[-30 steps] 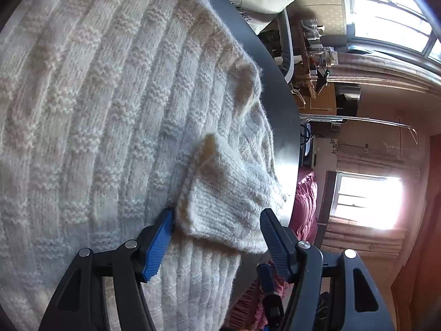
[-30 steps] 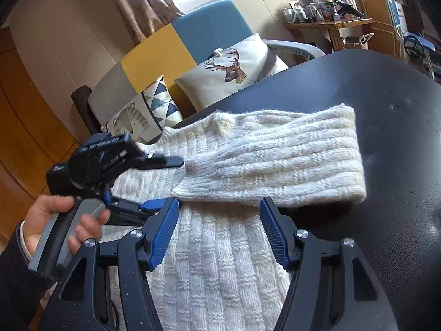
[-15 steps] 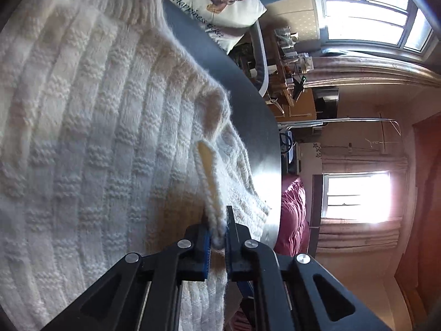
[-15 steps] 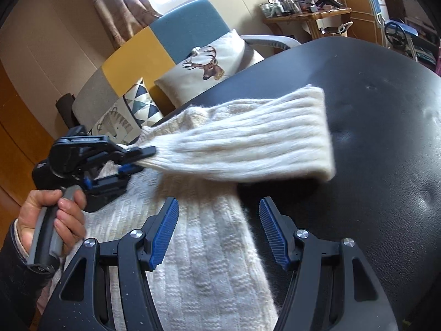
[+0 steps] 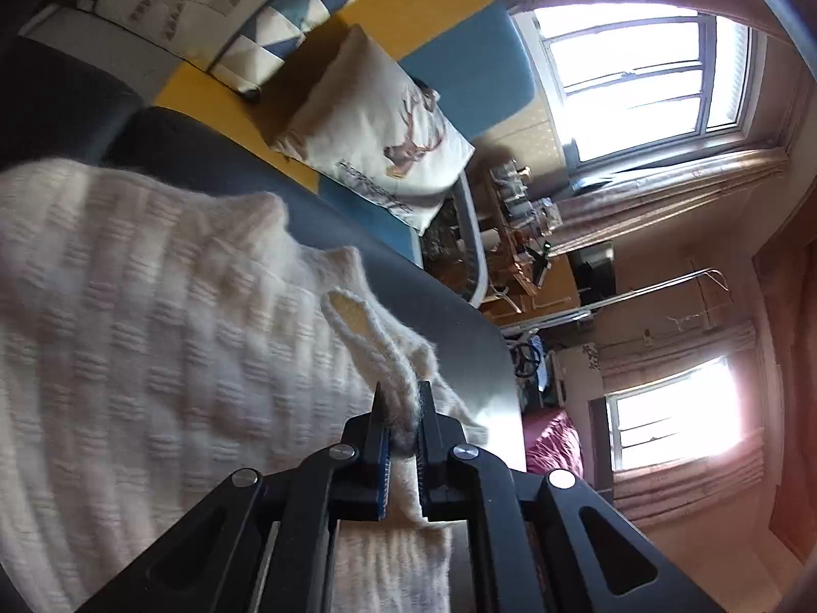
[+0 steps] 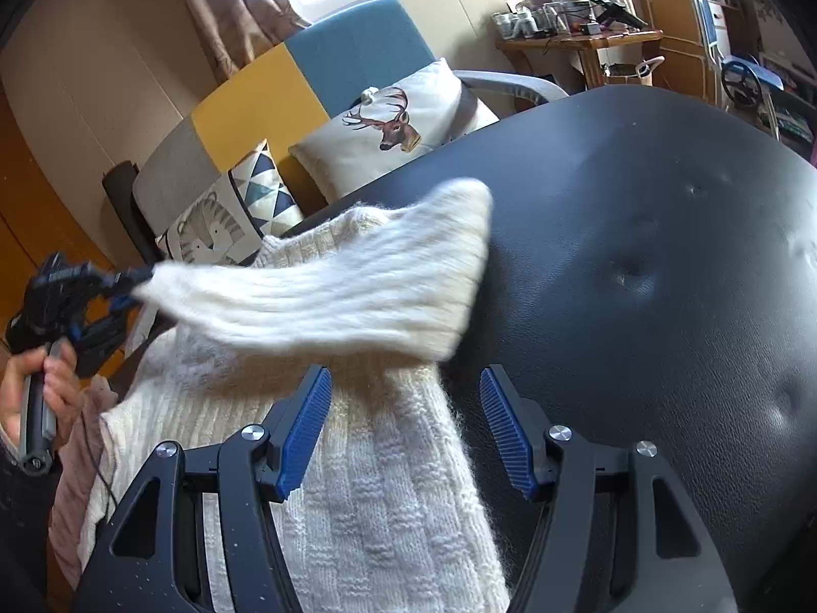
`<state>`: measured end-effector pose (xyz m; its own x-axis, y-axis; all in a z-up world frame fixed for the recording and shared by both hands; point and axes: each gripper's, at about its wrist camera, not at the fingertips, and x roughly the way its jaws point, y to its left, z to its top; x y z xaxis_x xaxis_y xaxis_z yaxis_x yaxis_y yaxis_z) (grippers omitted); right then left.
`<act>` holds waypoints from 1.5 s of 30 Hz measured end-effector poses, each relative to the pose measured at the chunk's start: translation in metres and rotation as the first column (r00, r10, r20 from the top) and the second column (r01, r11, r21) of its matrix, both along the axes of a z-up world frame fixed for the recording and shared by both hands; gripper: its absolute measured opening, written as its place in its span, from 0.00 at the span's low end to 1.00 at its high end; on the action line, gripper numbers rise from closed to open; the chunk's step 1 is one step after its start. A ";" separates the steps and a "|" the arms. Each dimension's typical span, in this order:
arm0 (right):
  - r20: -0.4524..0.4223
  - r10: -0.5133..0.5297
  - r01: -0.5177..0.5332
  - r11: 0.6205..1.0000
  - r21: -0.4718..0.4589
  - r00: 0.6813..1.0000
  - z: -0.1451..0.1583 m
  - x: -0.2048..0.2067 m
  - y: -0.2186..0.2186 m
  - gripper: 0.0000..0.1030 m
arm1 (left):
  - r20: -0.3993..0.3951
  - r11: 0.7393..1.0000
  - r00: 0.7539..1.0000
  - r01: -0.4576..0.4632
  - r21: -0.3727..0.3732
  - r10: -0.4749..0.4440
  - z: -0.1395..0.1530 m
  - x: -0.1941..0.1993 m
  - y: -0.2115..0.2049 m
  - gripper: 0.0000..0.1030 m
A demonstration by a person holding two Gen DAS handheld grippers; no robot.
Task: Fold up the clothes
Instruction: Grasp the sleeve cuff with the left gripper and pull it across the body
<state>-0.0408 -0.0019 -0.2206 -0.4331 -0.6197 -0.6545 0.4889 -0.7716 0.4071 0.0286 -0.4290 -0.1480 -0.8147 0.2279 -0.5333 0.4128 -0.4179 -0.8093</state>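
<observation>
At the far left, a person's hand [image 6: 35,388] grips the handle of the left gripper [image 5: 402,411]. Its jaws are pinched tight on the cuff of the sleeve [image 6: 327,296] of a cream knitted sweater [image 6: 367,500]. The sleeve is lifted clear of the surface and stretches rightward from the jaws, blurred, its wider end hanging over the body of the garment. The sweater's body lies flat on the black padded table [image 6: 664,255], occupying its left part; the right part of the table is bare. In the foreground, the right gripper [image 6: 406,426] hovers just above the sweater's right edge with its blue-padded fingers [image 6: 306,429] spread wide, holding nothing. Behind the table stands a sofa in yellow, blue and grey, carrying a deer-print cushion [image 6: 393,127] and a triangle-patterned cushion [image 6: 260,189].
</observation>
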 end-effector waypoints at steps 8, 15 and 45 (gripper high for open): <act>-0.037 0.025 -0.022 0.996 0.089 0.999 0.011 -0.014 -0.025 0.63 | 0.085 0.990 0.992 -0.082 -0.117 0.092 -0.027 0.070 -0.010 0.07; -0.099 0.121 -0.093 0.965 0.247 0.988 0.010 -0.018 -0.057 0.63 | 0.048 0.963 0.986 -0.147 -0.226 0.162 -0.006 0.106 -0.017 0.07; -0.122 -0.033 0.075 0.929 0.362 0.992 -0.015 -0.058 -0.060 0.67 | 0.163 0.928 0.986 0.081 -0.363 -0.023 -0.024 0.049 0.005 0.11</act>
<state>-0.0984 -0.0616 -0.2352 -0.5428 -0.3203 -0.7764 0.4681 -0.8829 0.0370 0.0777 -0.4243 -0.1724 -0.7087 0.0323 -0.7047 0.4889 -0.6977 -0.5237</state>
